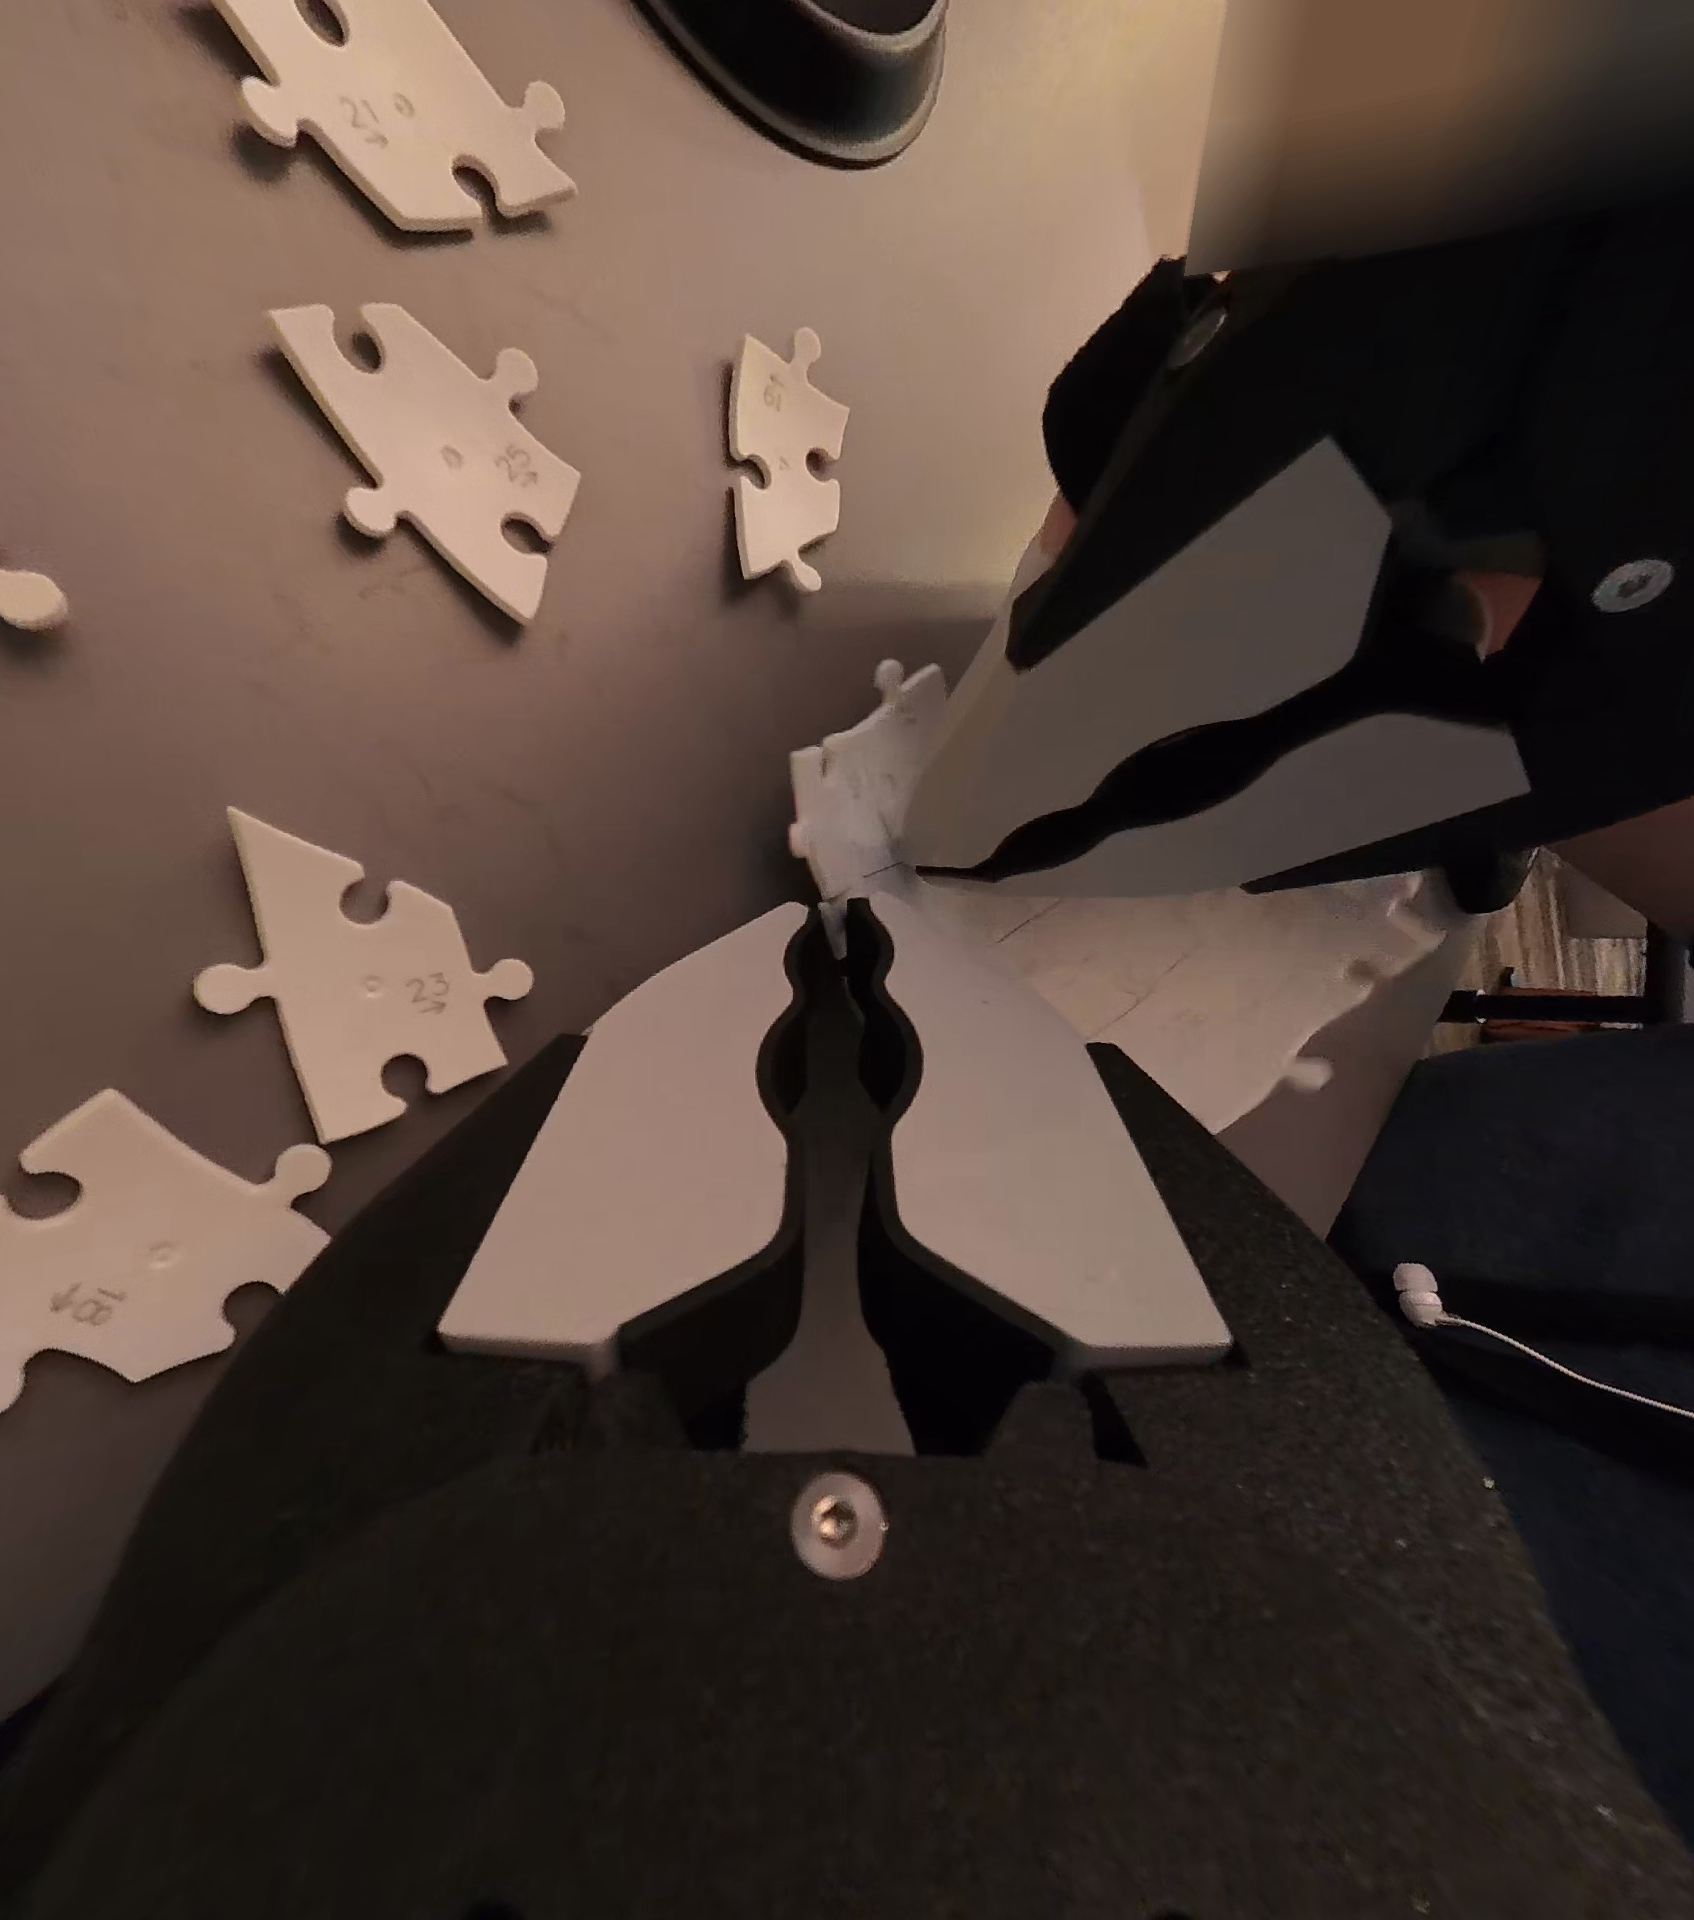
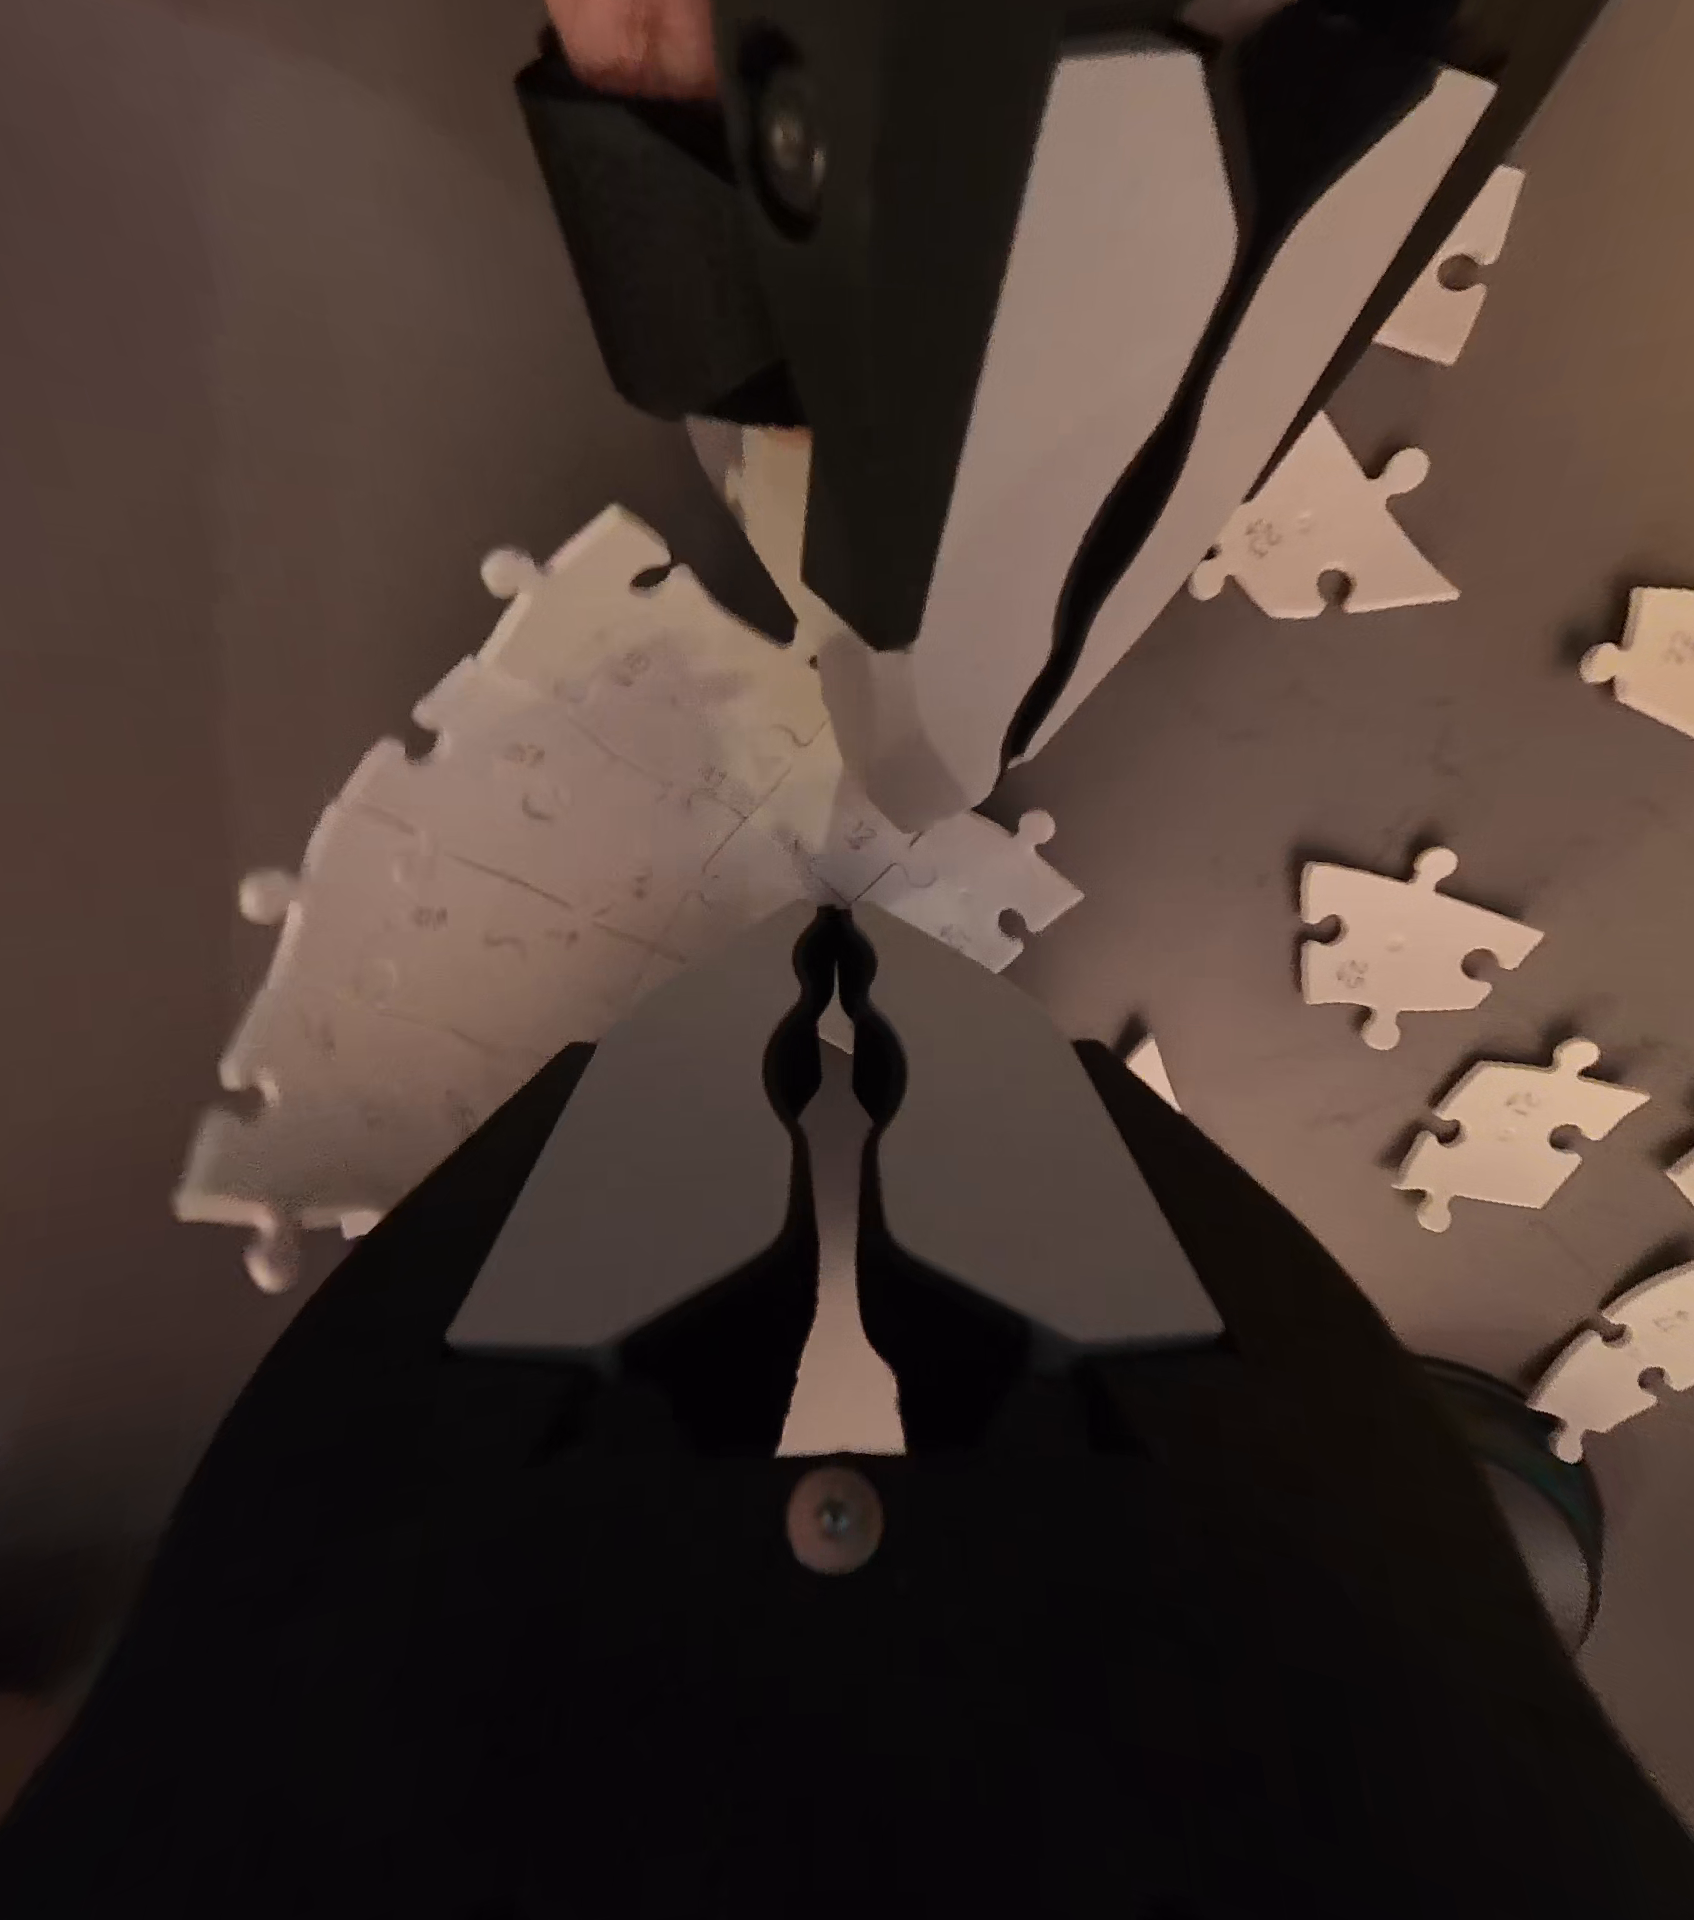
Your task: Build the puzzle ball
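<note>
A curved white sheet of joined puzzle pieces (image 2: 531, 883) is held in the air above the grey table (image 2: 1445, 727); it also shows in the left wrist view (image 1: 1186, 987). My right gripper (image 2: 832, 923) is shut on the sheet's edge. My left gripper (image 1: 838, 925) is shut on the end piece (image 1: 864, 790) of the same sheet. In the right wrist view the left gripper (image 2: 988, 790) comes in from above, onto that end piece (image 2: 978, 883). In the left wrist view the right gripper (image 1: 926, 868) comes in from the upper right. The two sets of tips are very close together.
Several loose white pieces lie flat on the table, on the left in the left wrist view (image 1: 375, 987) and on the right in the right wrist view (image 2: 1404, 945). A black round object (image 1: 822, 83) stands at the far edge. A white earphone cable (image 1: 1425, 1304) lies on dark cloth. Less than 4 cm separates the two grippers' tips.
</note>
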Available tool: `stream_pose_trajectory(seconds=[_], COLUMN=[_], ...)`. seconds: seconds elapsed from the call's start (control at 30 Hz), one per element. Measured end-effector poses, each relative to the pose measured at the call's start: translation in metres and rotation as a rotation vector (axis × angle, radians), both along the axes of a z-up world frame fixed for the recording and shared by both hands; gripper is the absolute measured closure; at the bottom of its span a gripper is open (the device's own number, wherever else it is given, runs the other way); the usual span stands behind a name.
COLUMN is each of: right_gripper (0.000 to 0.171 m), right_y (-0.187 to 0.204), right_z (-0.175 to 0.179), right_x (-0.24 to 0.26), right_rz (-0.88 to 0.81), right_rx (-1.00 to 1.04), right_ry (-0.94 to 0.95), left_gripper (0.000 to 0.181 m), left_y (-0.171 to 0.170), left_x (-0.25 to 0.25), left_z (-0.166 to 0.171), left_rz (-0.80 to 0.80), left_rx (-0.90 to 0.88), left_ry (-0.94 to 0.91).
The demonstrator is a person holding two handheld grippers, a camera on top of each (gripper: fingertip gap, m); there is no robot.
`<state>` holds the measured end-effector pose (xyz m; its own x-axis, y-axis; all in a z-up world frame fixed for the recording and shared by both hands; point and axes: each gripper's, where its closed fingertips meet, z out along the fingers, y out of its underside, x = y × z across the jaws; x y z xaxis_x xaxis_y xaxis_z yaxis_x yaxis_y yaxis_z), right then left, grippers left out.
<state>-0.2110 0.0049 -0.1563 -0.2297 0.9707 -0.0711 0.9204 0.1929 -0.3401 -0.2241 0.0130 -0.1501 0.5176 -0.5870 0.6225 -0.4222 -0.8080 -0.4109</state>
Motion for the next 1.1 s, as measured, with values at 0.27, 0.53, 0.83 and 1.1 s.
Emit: stream_pose_trajectory(seconds=[0.27,0.53,0.83,1.1], right_gripper=[0.17,0.17,0.17,0.17], right_y=[0.0,-0.002,0.0,0.028], right_z=[0.004,0.0,0.005,0.045], right_x=[0.003,0.016,0.019,0.031], right_rz=[-0.015,0.005,0.007,-0.116], right_rx=[-0.069,-0.062,-0.075,-0.063], right_ry=[0.036,-0.029,-0.005,0.171], left_gripper=[0.178,0.178,0.178,0.178], left_y=[0.0,-0.001,-0.002,-0.006], left_x=[0.0,0.0,0.001,-0.003], left_z=[0.0,0.004,0.004,0.004], left_rz=[0.003,0.003,-0.002,0.013], left_rx=[-0.009,-0.011,-0.013,-0.011], left_ry=[-0.001,-0.016,-0.003,-0.011])
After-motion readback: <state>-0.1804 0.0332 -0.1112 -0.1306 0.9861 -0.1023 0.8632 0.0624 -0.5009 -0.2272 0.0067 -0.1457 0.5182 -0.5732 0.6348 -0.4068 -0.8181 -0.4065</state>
